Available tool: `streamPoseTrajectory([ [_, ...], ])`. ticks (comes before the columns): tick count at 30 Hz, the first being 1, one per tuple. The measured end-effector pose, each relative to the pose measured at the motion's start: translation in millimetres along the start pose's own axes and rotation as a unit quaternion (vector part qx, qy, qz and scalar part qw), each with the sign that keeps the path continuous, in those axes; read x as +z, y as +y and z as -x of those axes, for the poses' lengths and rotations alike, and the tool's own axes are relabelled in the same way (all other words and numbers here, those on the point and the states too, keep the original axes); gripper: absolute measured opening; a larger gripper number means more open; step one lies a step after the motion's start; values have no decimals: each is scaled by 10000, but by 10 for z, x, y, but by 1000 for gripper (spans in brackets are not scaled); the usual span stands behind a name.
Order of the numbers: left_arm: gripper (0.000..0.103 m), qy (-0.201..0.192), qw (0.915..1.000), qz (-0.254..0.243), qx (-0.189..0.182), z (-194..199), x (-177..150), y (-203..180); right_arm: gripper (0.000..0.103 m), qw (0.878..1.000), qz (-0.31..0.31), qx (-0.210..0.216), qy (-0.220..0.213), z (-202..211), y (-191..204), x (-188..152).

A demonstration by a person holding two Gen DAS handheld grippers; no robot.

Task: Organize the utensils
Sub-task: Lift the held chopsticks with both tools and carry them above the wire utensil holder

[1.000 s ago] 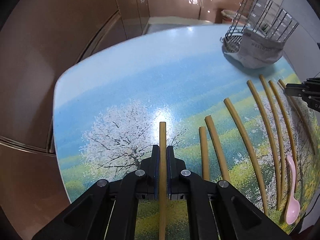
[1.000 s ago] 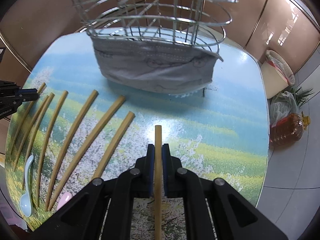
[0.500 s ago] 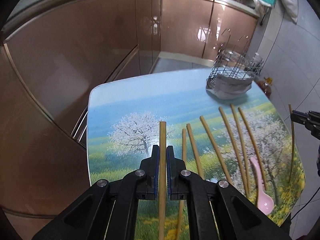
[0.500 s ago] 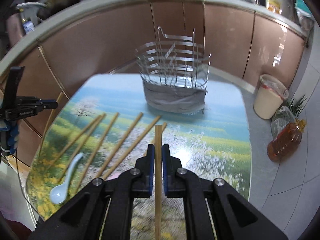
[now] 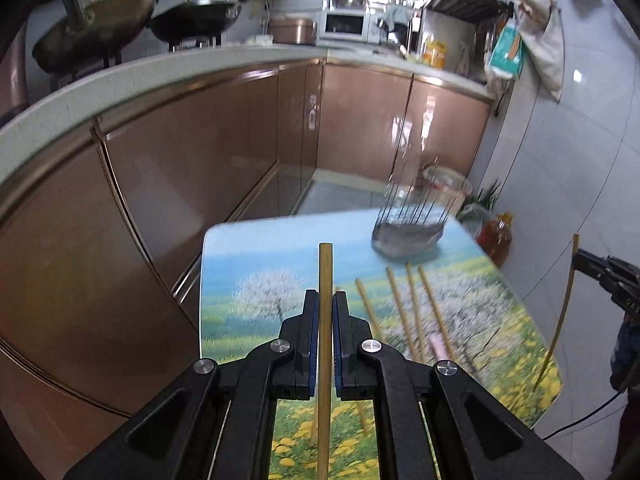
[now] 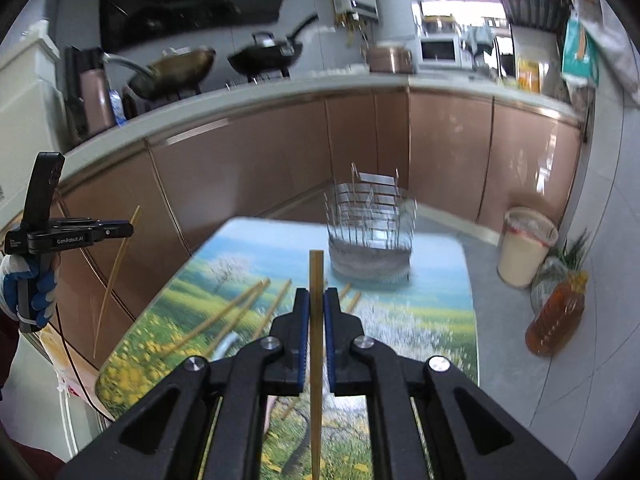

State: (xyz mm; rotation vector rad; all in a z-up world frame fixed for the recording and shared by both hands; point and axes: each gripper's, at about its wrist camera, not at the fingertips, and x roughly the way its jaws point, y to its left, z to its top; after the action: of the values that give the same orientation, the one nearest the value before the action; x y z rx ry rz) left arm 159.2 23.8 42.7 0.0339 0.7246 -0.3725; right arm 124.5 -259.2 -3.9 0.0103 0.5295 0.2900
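Observation:
My left gripper (image 5: 325,300) is shut on a bamboo chopstick (image 5: 325,264) that sticks out ahead, high above the picture-printed table (image 5: 224,280). My right gripper (image 6: 315,298) is likewise shut on a second chopstick (image 6: 316,268). Each gripper shows in the other's view, off the table's side: the right gripper (image 5: 578,258) and the left gripper (image 6: 130,228), both with a chopstick hanging down. The wire utensil basket (image 6: 370,220), a grey face mask (image 6: 370,260) around its base, stands at the table's far end. Several chopsticks (image 5: 400,308) and a pink spoon (image 5: 438,346) lie on the table.
Brown kitchen cabinets (image 5: 200,152) run behind and left of the table. On the floor to the right stand a cream bin (image 6: 524,248), an oil bottle (image 6: 556,316) and a bag of greens. A pale spoon (image 6: 224,342) lies by the chopsticks. A gloved hand (image 6: 32,288) holds the left gripper.
Both grippers have risen and tilted up with their chopsticks, so the table looks smaller and farther away and the kitchen counter has come into view. The chopsticks on the table have not moved.

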Motion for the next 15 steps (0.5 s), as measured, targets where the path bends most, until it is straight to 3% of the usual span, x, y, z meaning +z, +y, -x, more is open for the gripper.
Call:
streamPoseTrajectory([
  [7,6,-689,9964,231,-441,206,496,-227,6,9978,175,101,-629,147,80,556],
  [15,6,-1730,9793,500,-920,-103,1337,-578,6,9889,226,172,-1458,-57,-86,1338],
])
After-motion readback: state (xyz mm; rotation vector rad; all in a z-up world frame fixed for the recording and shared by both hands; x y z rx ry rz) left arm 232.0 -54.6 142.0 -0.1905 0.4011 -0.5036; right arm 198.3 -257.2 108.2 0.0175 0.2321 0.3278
